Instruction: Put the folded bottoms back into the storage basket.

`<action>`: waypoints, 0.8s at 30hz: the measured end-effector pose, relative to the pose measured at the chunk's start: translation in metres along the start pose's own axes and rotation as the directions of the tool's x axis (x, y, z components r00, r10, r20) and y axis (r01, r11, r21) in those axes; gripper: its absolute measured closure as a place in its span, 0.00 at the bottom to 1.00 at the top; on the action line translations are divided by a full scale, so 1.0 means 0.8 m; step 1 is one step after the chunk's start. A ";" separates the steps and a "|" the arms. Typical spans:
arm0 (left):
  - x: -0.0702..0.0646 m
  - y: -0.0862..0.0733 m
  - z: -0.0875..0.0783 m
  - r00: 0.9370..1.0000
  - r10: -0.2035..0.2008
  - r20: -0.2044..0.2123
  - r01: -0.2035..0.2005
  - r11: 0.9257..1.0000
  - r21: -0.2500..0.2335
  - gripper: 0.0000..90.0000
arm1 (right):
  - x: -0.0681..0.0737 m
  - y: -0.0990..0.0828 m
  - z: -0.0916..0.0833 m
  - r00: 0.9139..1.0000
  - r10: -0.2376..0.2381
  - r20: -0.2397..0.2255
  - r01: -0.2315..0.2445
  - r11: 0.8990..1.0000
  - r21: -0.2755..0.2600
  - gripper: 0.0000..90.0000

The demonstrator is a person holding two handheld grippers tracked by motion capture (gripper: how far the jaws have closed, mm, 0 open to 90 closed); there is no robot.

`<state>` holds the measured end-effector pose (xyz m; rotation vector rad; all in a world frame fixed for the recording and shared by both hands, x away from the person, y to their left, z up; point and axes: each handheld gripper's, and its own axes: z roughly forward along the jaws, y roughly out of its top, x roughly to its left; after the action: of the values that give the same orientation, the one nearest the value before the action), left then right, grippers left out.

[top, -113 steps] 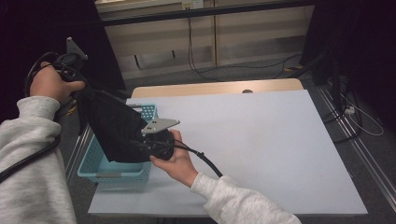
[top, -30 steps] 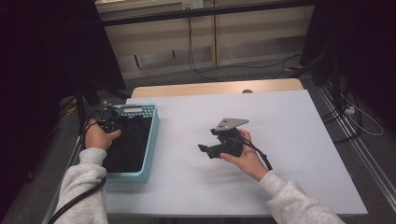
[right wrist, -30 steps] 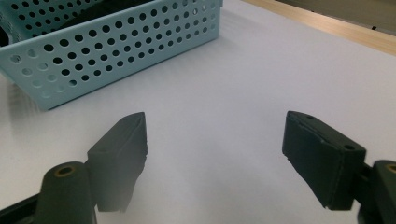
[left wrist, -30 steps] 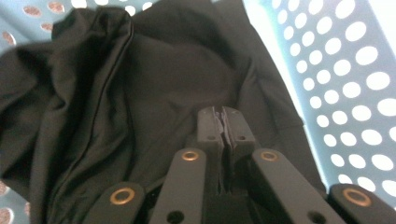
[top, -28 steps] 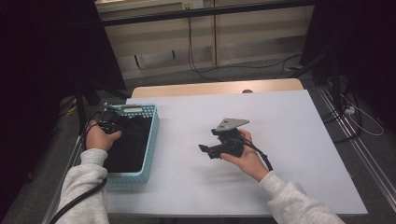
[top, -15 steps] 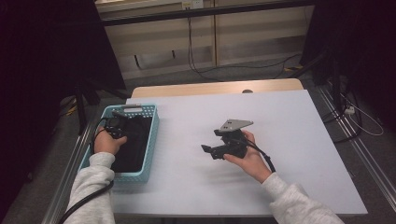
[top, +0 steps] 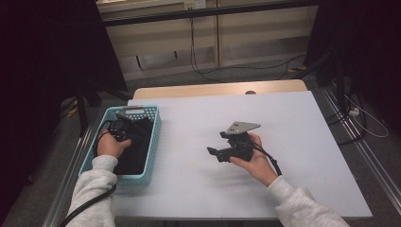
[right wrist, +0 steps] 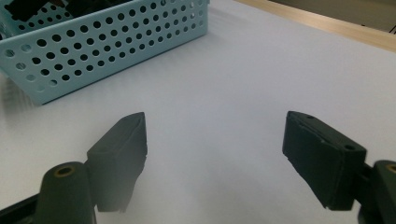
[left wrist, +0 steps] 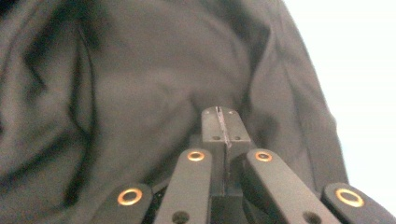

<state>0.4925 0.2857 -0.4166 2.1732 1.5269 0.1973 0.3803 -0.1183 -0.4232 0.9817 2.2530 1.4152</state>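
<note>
A black cloth (top: 135, 147) lies bunched inside the light blue perforated basket (top: 154, 137) at the table's left edge. My left gripper (top: 122, 126) reaches down into the basket. In the left gripper view its jaws are shut (left wrist: 219, 113), tips resting against the folds of the cloth (left wrist: 135, 74), with nothing visible between them. My right gripper (top: 215, 152) is held low over the white table near its middle, pointing left toward the basket. It is open (right wrist: 215, 154) with only bare tabletop between its pads; the basket (right wrist: 102, 46) stands well ahead of it.
The white table top (top: 302, 142) spreads wide to the right of and behind the right hand. A wooden strip (top: 217, 89) runs along the far edge. Dark stands and cables (top: 350, 109) sit on the floor to the right.
Earlier both grippers held the black cloth up over the basket. The cloth now lies in the basket, and the right gripper has let go and moved out over the table. Over the last second little moved.
</note>
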 end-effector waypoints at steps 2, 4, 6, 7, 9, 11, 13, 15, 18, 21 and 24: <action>-0.001 0.007 0.000 1.000 0.009 -0.015 -0.009 0.999 -0.047 1.00 | 0.000 0.000 -0.001 1.000 -0.001 0.001 0.001 1.000 -0.001 0.24; -0.005 0.012 0.003 1.000 0.009 -0.011 -0.010 0.998 -0.054 1.00 | -0.002 0.000 -0.001 1.000 0.000 0.002 0.000 1.000 -0.004 0.24; -0.009 0.014 0.010 1.000 0.020 -0.003 -0.020 0.999 -0.038 1.00 | -0.003 0.000 -0.001 1.000 0.006 0.001 -0.006 1.000 -0.004 0.24; -0.011 0.014 0.015 1.000 0.026 0.005 -0.026 0.999 -0.031 1.00 | -0.004 0.000 -0.001 1.000 0.005 0.001 -0.005 1.000 -0.001 0.24; -0.017 0.012 0.026 0.999 0.035 0.017 -0.035 0.999 -0.005 1.00 | -0.004 -0.001 -0.002 1.000 0.006 0.004 -0.006 1.000 0.000 0.23; -0.023 0.012 0.029 0.998 0.039 0.044 -0.038 0.999 -0.028 1.00 | -0.004 -0.002 -0.002 1.000 0.012 0.004 -0.012 1.000 0.002 0.23; -0.033 0.013 0.030 0.995 0.073 0.069 -0.072 0.997 -0.009 1.00 | -0.004 -0.003 -0.002 1.000 0.009 0.002 -0.009 1.000 0.005 0.23; -0.036 0.014 0.029 0.995 0.071 0.073 -0.072 0.997 0.012 1.00 | -0.005 -0.004 -0.002 1.000 0.010 0.003 -0.010 1.000 0.009 0.23; -0.027 0.013 0.023 0.997 0.051 0.066 -0.051 0.999 0.001 1.00 | -0.004 -0.004 -0.001 1.000 0.007 0.003 -0.007 1.000 0.013 0.23; -0.011 0.010 0.010 0.998 0.030 0.055 -0.028 0.999 -0.033 0.98 | -0.003 -0.004 -0.001 1.000 0.003 0.002 -0.003 1.000 0.013 0.23; 0.008 0.007 -0.006 1.000 0.002 0.012 -0.001 0.998 -0.070 0.97 | -0.003 -0.004 -0.001 1.000 0.006 0.003 -0.006 1.000 0.009 0.23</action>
<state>0.4981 0.2915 -0.4106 2.1174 1.4895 0.2338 0.3800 -0.1213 -0.4260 0.9941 2.2585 1.4062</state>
